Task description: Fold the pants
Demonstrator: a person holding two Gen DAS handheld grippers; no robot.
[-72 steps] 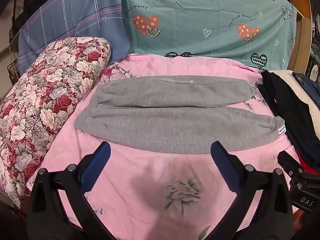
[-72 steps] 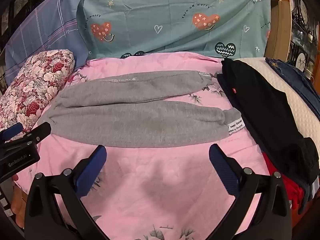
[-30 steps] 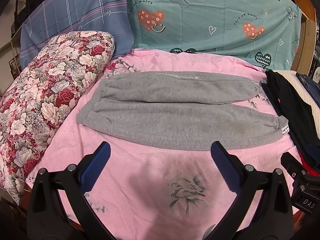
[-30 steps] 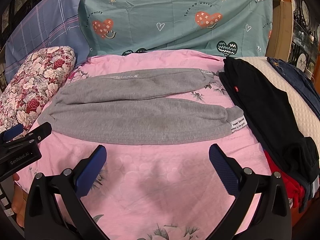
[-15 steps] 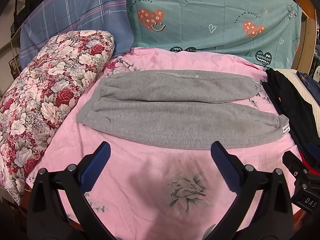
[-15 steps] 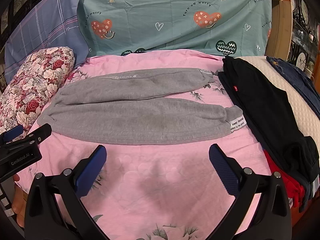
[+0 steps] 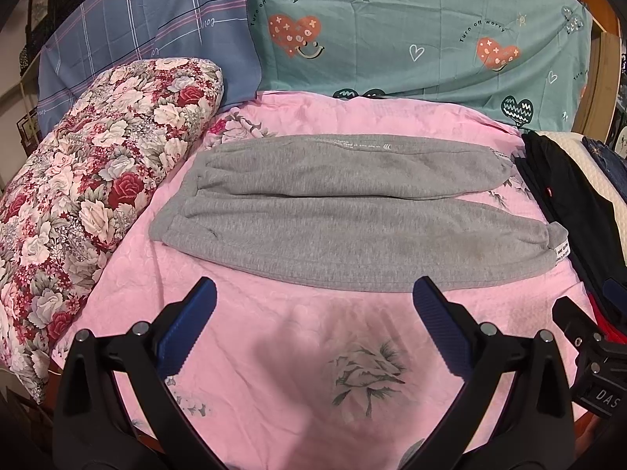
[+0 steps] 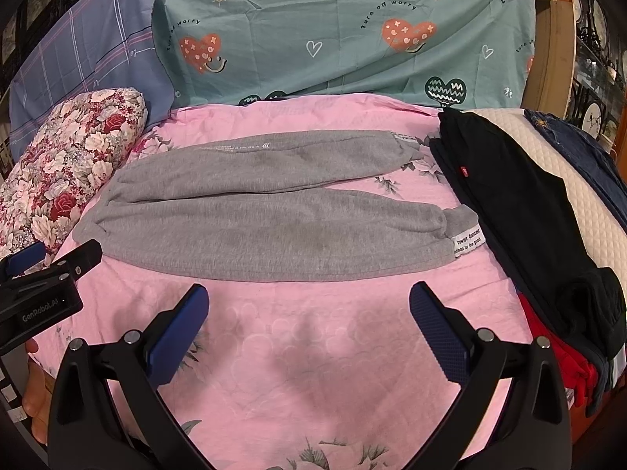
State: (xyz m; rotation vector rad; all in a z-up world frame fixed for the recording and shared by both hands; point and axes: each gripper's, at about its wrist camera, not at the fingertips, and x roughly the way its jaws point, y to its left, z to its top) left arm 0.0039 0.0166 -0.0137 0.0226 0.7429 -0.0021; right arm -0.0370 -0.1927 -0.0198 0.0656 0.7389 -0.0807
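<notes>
Grey sweatpants [image 7: 345, 211] lie flat on the pink bedspread [image 7: 274, 352], waistband at the left, both legs stretched to the right, cuffs with a white label at the right end. They also show in the right wrist view [image 8: 266, 219]. My left gripper [image 7: 313, 301] is open and empty, held above the pink spread just short of the pants' near edge. My right gripper [image 8: 309, 299] is open and empty too, in front of the near leg. Each gripper shows at the edge of the other's view.
A floral pillow [image 7: 86, 196] lies at the left. Blue plaid [image 7: 137, 39] and teal heart-print pillows [image 7: 411, 31] stand at the back. A stack of black, red and denim clothes [image 8: 529, 215] lies on a cream quilt [image 8: 580, 203] at the right.
Both grippers have drifted slightly, so the pants sit a little differently in view. The pants have not moved and both grippers stay open.
</notes>
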